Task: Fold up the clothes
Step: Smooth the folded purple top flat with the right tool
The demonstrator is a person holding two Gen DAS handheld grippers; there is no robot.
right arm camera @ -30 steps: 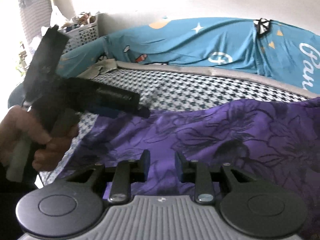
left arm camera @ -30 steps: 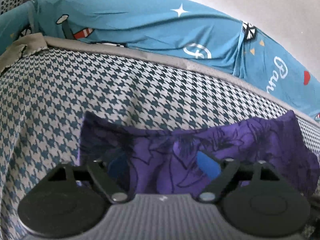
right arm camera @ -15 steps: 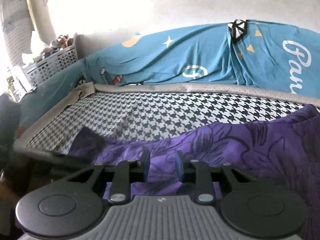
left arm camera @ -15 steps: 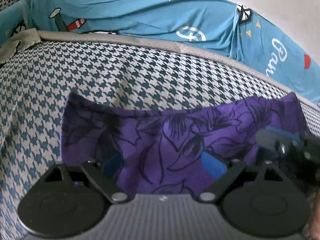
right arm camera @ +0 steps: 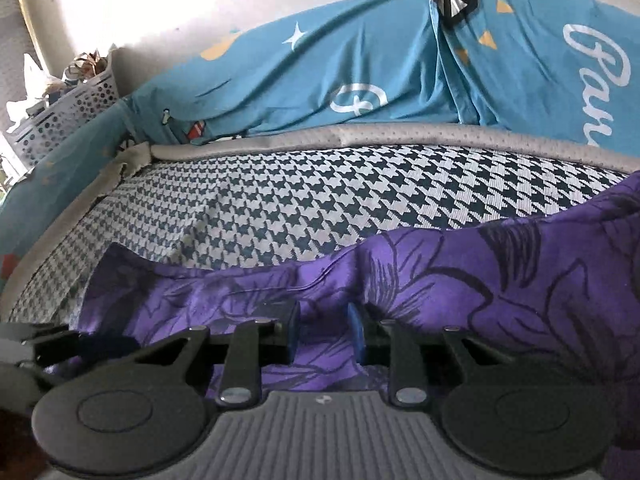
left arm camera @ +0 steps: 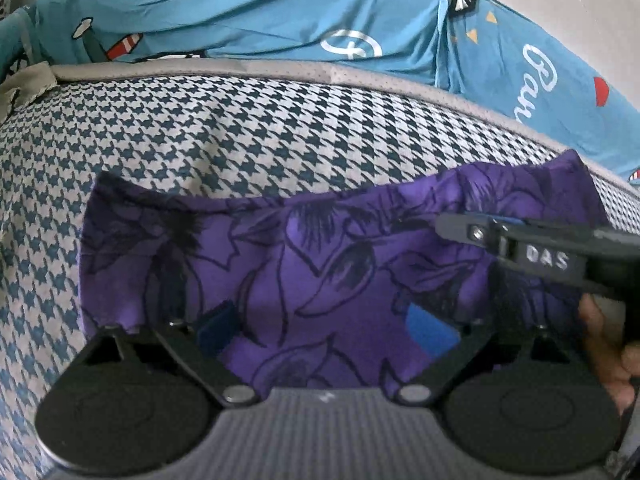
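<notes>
Two wrist views, one scene. Largest: houndstooth surface, dark blue/white check w/ grey piped edge, fills mid frame in both views. Behind it, upper frame, teal printed sheet (stars, white script), draped along the wall. White perforated basket upper left of right wrist view, contents unclear.

Purple floral garment lies on the houndstooth surface, lower centre of left wrist view; top edge sags in the middle, corners higher at left and right. In right wrist view it runs lower left to right edge, bunched higher on the right.

Left gripper: jaws wide and opening, blue pads well apart, purple cloth seen between them, pads not pressing on it.

Right gripper: jaws narrow and closing; a ridge of the purple cloth rises in the gap; can't tell if the pads press on it yet. In left wrist view it enters from right edge, over garment's right part; person's hand behind it, lower right.
</notes>
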